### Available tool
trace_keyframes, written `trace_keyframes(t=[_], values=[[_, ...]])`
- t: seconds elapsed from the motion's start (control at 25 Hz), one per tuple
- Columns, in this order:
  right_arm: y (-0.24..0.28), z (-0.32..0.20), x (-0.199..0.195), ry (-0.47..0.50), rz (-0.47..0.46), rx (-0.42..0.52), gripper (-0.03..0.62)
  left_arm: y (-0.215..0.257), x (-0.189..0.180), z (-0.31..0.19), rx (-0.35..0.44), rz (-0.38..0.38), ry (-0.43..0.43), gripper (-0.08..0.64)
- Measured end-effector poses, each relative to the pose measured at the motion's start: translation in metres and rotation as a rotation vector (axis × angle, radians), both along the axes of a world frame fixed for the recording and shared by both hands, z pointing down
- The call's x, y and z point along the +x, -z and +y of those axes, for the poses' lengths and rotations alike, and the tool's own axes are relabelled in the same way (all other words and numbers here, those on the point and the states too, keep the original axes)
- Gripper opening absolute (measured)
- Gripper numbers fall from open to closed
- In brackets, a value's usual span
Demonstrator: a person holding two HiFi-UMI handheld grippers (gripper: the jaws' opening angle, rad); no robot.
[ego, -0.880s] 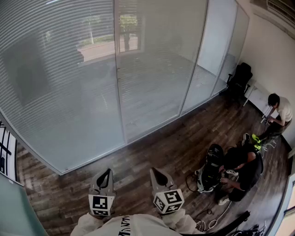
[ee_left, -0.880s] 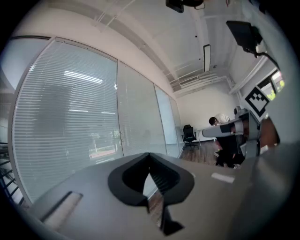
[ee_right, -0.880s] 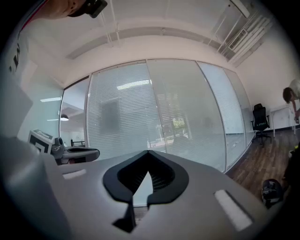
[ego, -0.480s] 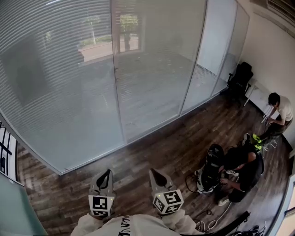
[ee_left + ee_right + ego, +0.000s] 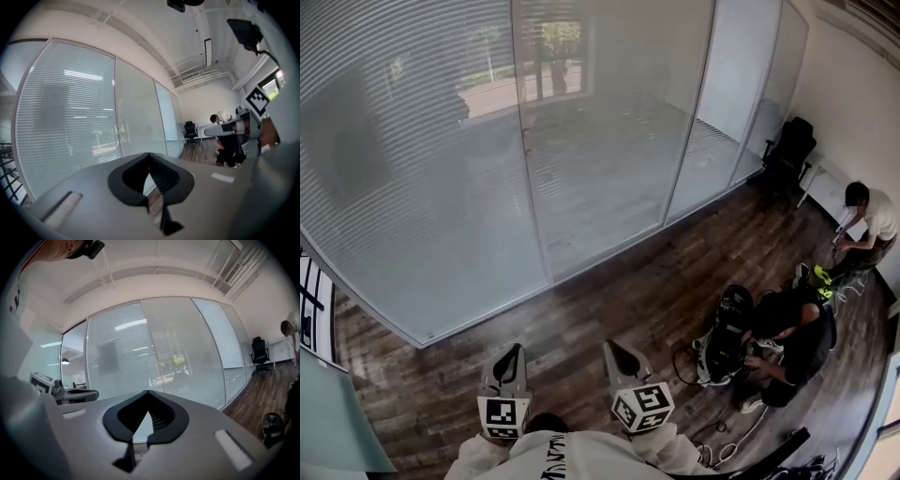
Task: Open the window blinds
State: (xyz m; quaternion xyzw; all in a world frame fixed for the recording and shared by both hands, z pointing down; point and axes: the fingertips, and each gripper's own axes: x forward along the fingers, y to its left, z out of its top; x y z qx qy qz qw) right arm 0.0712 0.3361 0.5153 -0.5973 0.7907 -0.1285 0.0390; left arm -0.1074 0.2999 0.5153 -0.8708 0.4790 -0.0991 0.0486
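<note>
Nearest me, the left gripper (image 5: pixel 512 352) and the right gripper (image 5: pixel 615 351) sit side by side above the wooden floor (image 5: pixel 609 300), each with its jaws closed together on nothing. Off to the right a person (image 5: pixel 802 342) crouches over a black bag (image 5: pixel 733 330), with a second person (image 5: pixel 870 223) and a black chair (image 5: pixel 789 152) farther back by the white wall. The window blinds (image 5: pixel 412 141) hang lowered behind the glass wall across the floor, well apart from both grippers, the outdoors showing dimly through the slats.

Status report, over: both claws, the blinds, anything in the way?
Left claw shut, empty. Right claw shut, empty. Blinds lowered, not touched. Wooden floor ahead, no obstacle; two people off to the right.
</note>
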Motion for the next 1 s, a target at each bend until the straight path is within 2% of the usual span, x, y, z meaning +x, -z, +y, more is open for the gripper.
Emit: trace_keyframes(t=[0.48,1.0], values=[[-0.021,-0.026,0.018,-0.034,-0.006,-0.069,0.000,-0.007,0.012,-0.036,-0.017,-0.005,-0.007,0.000],[-0.022,-0.119,0.015,-0.081,0.011,-0.092,0.000,-0.008,0.008,-0.145,-0.023,0.005,-0.045,0.000]])
